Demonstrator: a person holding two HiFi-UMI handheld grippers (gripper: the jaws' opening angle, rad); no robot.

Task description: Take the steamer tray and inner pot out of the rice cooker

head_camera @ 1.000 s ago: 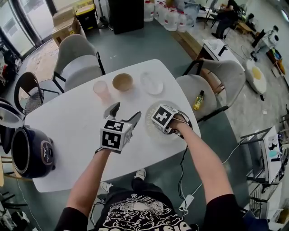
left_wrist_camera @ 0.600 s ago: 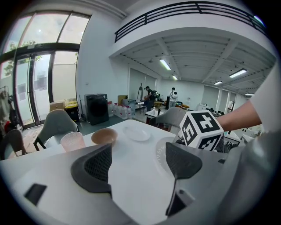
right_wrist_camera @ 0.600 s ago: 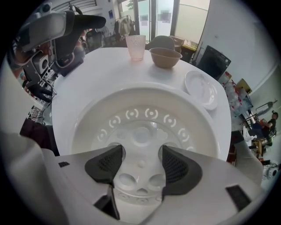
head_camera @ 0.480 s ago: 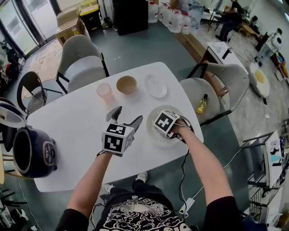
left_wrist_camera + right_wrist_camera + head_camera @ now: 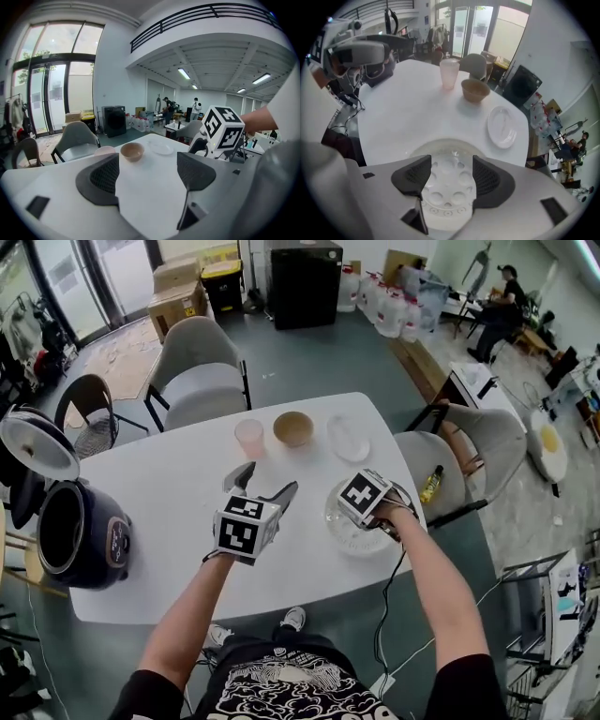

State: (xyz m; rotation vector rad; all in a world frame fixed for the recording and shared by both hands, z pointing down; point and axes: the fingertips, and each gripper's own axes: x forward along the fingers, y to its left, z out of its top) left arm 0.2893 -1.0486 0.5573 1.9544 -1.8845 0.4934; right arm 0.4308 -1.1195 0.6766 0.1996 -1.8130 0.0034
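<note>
The clear steamer tray (image 5: 339,526) lies flat on the white table (image 5: 159,493), near its right edge. My right gripper (image 5: 364,521) points steeply down just above it, open; in the right gripper view the tray (image 5: 450,187) shows below the gripper (image 5: 451,176), and the pads do not touch it. My left gripper (image 5: 264,486) hovers open and empty over the table's middle (image 5: 147,176). The dark rice cooker (image 5: 80,535) stands at the table's left end with its lid (image 5: 39,442) up. Its inside is dark, so the inner pot cannot be made out.
A pink cup (image 5: 249,437), a tan bowl (image 5: 293,428) and a clear plate (image 5: 348,438) stand in a row at the table's far side. Grey chairs (image 5: 202,371) surround the table. A yellow bottle (image 5: 432,484) lies on the right-hand chair.
Both grippers have risen a little. The right one has come up off the steamer tray, which stays on the table. The head view has tilted up and left.
</note>
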